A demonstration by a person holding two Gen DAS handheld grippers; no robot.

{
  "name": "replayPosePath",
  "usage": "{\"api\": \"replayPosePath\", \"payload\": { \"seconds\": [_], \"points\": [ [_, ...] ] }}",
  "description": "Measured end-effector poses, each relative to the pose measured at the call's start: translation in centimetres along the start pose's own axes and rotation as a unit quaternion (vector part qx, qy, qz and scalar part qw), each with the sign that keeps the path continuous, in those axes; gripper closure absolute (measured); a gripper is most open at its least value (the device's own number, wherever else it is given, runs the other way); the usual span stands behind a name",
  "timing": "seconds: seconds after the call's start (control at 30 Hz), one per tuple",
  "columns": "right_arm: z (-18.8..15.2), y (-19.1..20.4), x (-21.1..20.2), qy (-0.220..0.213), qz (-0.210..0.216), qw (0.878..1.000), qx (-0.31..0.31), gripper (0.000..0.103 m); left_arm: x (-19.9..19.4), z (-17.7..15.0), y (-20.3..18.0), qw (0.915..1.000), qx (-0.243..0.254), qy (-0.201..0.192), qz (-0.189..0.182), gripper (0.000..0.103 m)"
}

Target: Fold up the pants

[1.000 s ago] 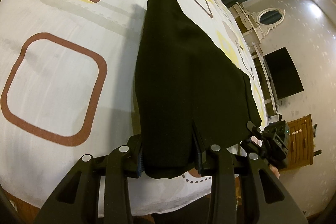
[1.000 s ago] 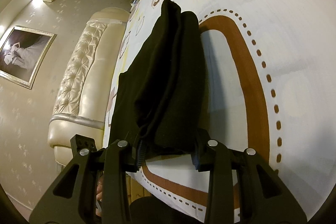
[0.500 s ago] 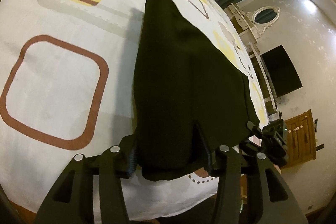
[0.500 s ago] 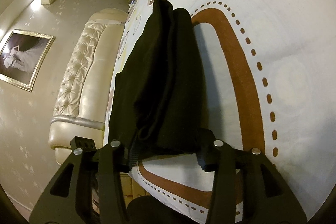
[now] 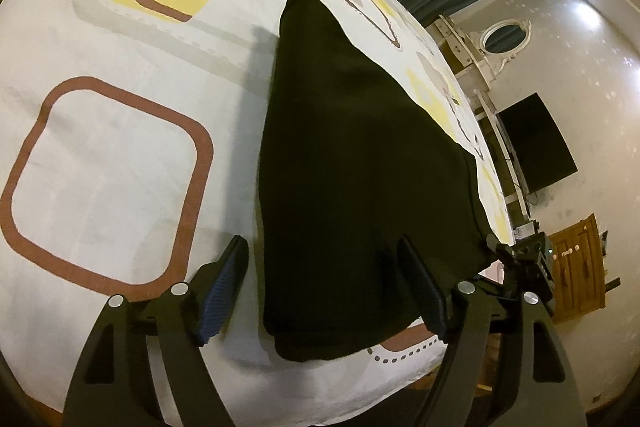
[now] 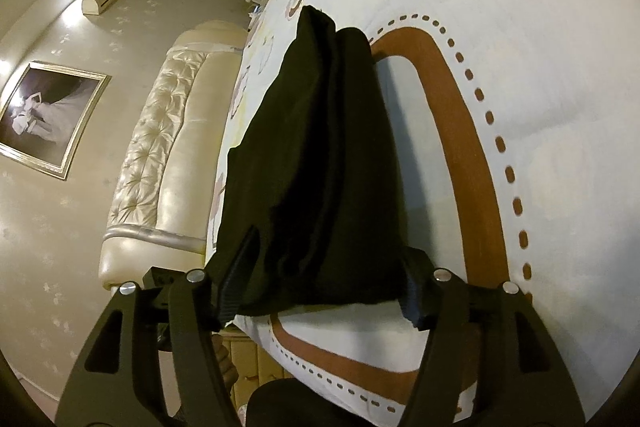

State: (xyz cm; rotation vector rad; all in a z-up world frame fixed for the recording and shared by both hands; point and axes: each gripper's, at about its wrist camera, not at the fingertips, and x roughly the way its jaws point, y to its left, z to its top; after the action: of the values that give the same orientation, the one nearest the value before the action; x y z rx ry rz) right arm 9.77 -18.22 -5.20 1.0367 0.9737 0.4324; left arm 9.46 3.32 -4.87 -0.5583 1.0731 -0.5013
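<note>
Pants (image 5: 360, 163), black and folded into a compact stack, lie on the patterned bedspread (image 5: 120, 155) near its edge, long axis running from 6 toward 12 o'clock away from both tools. Left gripper (image 5: 332, 287) stands released, jaws spread to either side of the near hem; right gripper (image 6: 320, 287) likewise stands spread wide, straddling the other near corner. Neither is clearly nearer. Beyond, at 9 o'clock in the right view, a tufted headboard (image 6: 160, 147); at 3 o'clock in the left view, a dark screen (image 5: 536, 143).
</note>
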Motion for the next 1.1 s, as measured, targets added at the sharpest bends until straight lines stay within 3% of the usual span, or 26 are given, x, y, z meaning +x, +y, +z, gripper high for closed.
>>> {"api": "replayPosePath", "payload": {
  "seconds": [0.03, 0.1, 0.2, 0.47, 0.53, 0.63, 0.7, 0.77, 0.9, 1.1],
  "points": [
    [0.0, 0.1, 0.1, 0.002, -0.012, 1.0, -0.006, 0.046, 0.0, -0.1, 0.0, 1.0, 0.003, 0.0, 0.006, 0.035],
    [-0.2, 0.1, 0.3, 0.008, -0.025, 1.0, -0.011, 0.061, 0.2, -0.2, 0.0, 0.9999, 0.01, 0.009, -0.004, 0.052],
    [-0.4, 0.1, -0.1, 0.005, -0.019, 1.0, -0.008, 0.067, -0.2, -0.2, 0.0, 0.9999, 0.007, 0.011, -0.007, 0.061],
    [-1.3, 0.4, -1.4, 0.01, -0.013, 1.0, -0.016, 0.069, -1.1, -1.1, -0.2, 0.9998, 0.014, 0.015, -0.001, 0.066],
    [-1.5, -0.4, -1.2, 0.011, -0.013, 1.0, -0.011, 0.069, -1.1, -1.3, -0.3, 0.9997, 0.021, 0.014, 0.0, 0.065],
    [-1.5, -1.0, -1.0, 0.008, -0.006, 1.0, 0.003, 0.063, -1.1, -1.2, -0.3, 0.9996, 0.025, 0.009, 0.009, 0.054],
    [-1.6, -0.7, -1.0, 0.008, -0.001, 1.0, 0.003, 0.056, -1.3, -1.2, -0.3, 0.9994, 0.024, 0.001, 0.026, 0.036],
    [-1.7, -0.4, -1.2, 0.008, -0.002, 1.0, -0.005, 0.048, -1.7, -1.5, -0.4, 0.9985, 0.026, -0.015, 0.046, 0.024],
    [-2.0, 0.0, -2.1, 0.004, -0.003, 1.0, -0.012, 0.033, -2.3, -1.9, -0.6, 0.9958, 0.039, -0.023, 0.079, 0.02],
    [-2.9, 0.1, -4.0, -0.001, -0.03, 0.999, -0.017, 0.023, -3.5, -2.9, -1.5, 0.9914, 0.044, -0.036, 0.118, 0.019]
  ]
}}
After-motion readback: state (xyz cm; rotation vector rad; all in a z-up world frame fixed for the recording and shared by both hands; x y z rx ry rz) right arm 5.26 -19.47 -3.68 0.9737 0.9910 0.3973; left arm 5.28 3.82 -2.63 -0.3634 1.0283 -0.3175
